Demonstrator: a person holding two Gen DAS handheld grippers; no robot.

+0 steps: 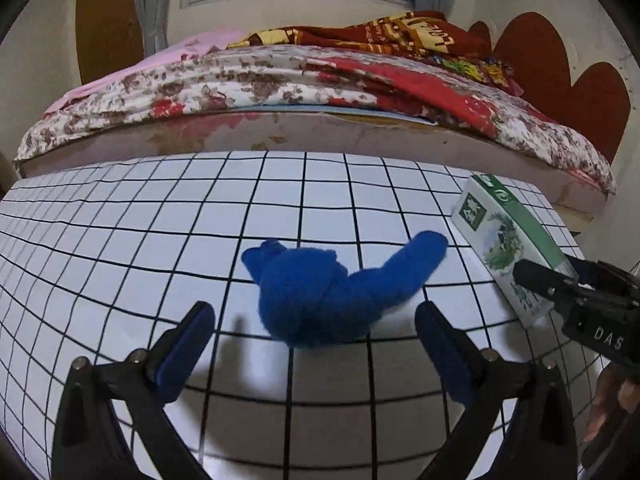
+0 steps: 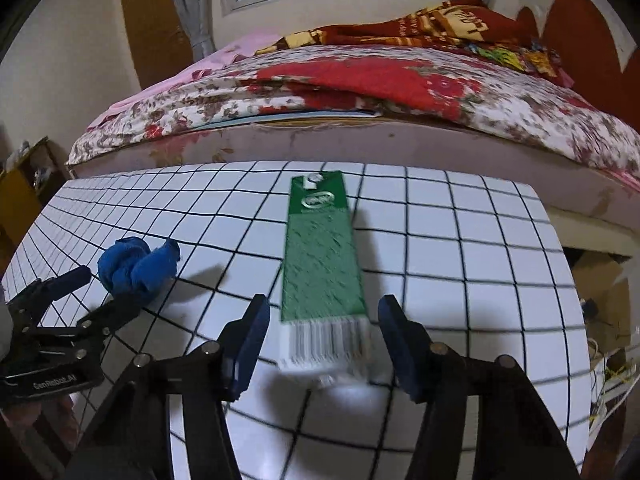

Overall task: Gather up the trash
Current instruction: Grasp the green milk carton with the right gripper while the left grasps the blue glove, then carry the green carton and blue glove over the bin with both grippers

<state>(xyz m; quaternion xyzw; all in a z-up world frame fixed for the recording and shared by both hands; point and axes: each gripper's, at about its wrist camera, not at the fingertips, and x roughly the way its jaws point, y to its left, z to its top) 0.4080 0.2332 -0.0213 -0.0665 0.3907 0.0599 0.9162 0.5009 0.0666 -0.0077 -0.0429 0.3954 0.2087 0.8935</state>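
With the left gripper (image 1: 316, 334) wide open around the blue cloth (image 1: 320, 292) left of the green carton (image 2: 324, 256), the right gripper (image 2: 320, 332) half-open straddles the carton, neither gripping; next, close.

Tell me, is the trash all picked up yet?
Not yet. Nothing looks collected so far. The blue cloth and the green carton both lie on the grid table. The left tongs stand open around the cloth, the right tongs straddle the carton's near end, not gripping. Grabbing both and carrying them off remains.
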